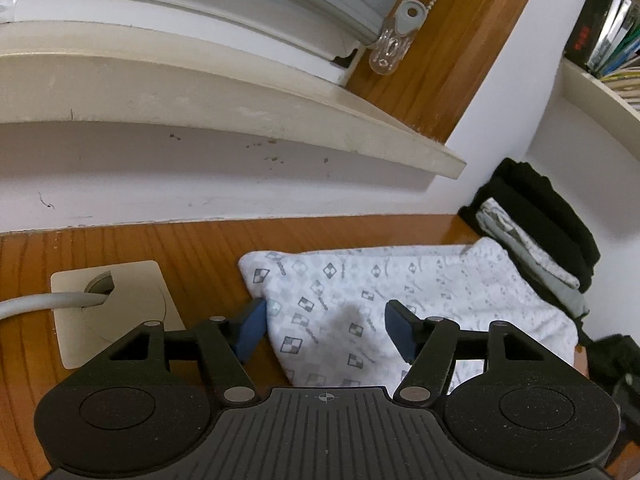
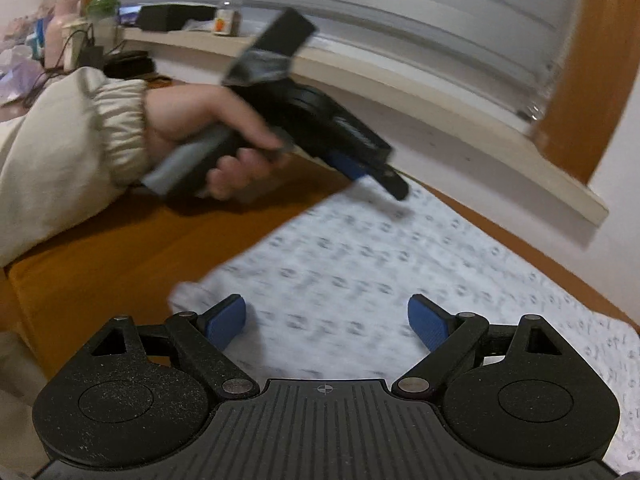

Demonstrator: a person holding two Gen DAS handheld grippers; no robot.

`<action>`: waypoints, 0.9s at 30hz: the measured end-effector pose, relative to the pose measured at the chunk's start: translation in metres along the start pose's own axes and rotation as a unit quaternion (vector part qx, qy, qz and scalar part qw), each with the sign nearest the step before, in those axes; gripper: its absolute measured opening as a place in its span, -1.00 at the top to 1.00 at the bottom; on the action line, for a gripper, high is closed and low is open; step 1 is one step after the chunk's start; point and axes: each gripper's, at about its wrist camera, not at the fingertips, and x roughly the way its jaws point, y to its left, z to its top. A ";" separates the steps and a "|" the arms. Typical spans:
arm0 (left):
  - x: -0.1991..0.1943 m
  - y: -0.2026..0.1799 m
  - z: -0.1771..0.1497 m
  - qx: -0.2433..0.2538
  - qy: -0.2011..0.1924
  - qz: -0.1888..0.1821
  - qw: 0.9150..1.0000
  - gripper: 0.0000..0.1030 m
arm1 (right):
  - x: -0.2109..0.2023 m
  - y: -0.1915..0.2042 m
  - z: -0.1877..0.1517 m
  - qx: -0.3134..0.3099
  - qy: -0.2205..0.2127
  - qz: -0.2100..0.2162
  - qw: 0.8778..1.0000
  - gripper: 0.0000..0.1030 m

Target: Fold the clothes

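I see the white patterned garment (image 1: 400, 300) lying folded on the wooden table (image 1: 160, 248) | left gripper (image 1: 326, 328) jaws apart, straddling its corner, gripping nothing | right gripper (image 2: 326, 322) wide open over cloth, apparently empty; view blurred | folded stack (image 1: 536, 232) beside.

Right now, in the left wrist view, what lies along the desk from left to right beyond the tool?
White cable → wall socket plate → patterned white cloth → stack of folded clothes in the right corner.
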 end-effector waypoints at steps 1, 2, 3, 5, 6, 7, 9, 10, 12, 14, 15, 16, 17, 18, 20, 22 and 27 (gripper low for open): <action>0.000 0.000 0.000 0.002 0.000 0.000 1.000 -0.35 | 0.000 0.006 0.002 -0.003 0.001 -0.001 1.000 -0.71; 0.000 -0.001 -0.001 0.004 -0.001 0.001 1.000 -0.36 | 0.000 0.012 0.003 -0.009 0.000 -0.006 1.000 -0.71; 0.000 -0.001 -0.001 0.005 -0.001 0.001 1.000 -0.37 | -0.002 0.017 0.003 -0.015 0.000 -0.011 1.000 -0.71; 0.000 -0.002 -0.001 0.008 -0.001 0.000 1.000 -0.38 | -0.005 0.023 0.003 -0.019 -0.003 -0.013 1.000 -0.71; 0.000 -0.002 -0.001 0.008 -0.002 0.000 1.000 -0.38 | -0.007 0.025 0.003 -0.019 -0.003 -0.010 1.000 -0.71; 0.000 -0.002 -0.001 0.007 -0.002 0.000 1.000 -0.38 | -0.008 0.028 0.003 -0.022 -0.002 -0.008 1.000 -0.71; -0.001 -0.002 -0.001 0.004 -0.003 -0.002 1.000 -0.38 | -0.009 0.036 0.001 -0.030 -0.001 -0.005 1.000 -0.71; -0.001 -0.001 -0.001 0.001 -0.004 -0.004 1.000 -0.38 | -0.008 0.040 0.000 -0.034 0.000 -0.003 0.999 -0.71; -0.001 0.000 -0.001 -0.005 -0.006 -0.008 1.000 -0.38 | -0.004 0.047 -0.004 -0.039 0.004 -0.001 0.999 -0.71; 0.000 0.002 -0.001 -0.014 -0.008 -0.010 1.000 -0.38 | -0.001 0.053 -0.007 -0.046 0.002 -0.004 0.999 -0.70; 0.000 0.002 0.000 -0.018 -0.008 -0.011 1.000 -0.38 | 0.000 0.055 -0.008 -0.047 -0.005 -0.009 0.999 -0.68; 0.000 0.003 0.000 -0.021 -0.008 -0.011 1.000 -0.38 | 0.000 0.056 -0.008 -0.050 -0.009 -0.013 0.999 -0.68; 0.000 0.002 0.000 -0.022 -0.009 -0.011 1.000 -0.35 | 0.001 0.057 -0.009 -0.052 -0.014 -0.017 0.998 -0.60; 0.000 0.002 0.000 -0.023 -0.008 -0.008 1.000 -0.33 | 0.001 0.057 -0.010 -0.054 -0.018 -0.018 0.998 -0.31; 0.000 0.001 0.000 -0.023 -0.006 -0.002 1.000 -0.22 | 0.002 0.056 -0.011 -0.054 -0.024 -0.015 0.998 -0.06; 0.000 0.001 0.000 -0.023 -0.006 0.002 1.000 -0.13 | 0.003 0.054 -0.013 -0.045 -0.027 -0.003 0.999 0.04; 0.001 0.009 -0.001 -0.018 -0.001 0.025 1.000 0.70 | 0.003 0.051 -0.018 -0.040 -0.040 -0.003 0.998 0.48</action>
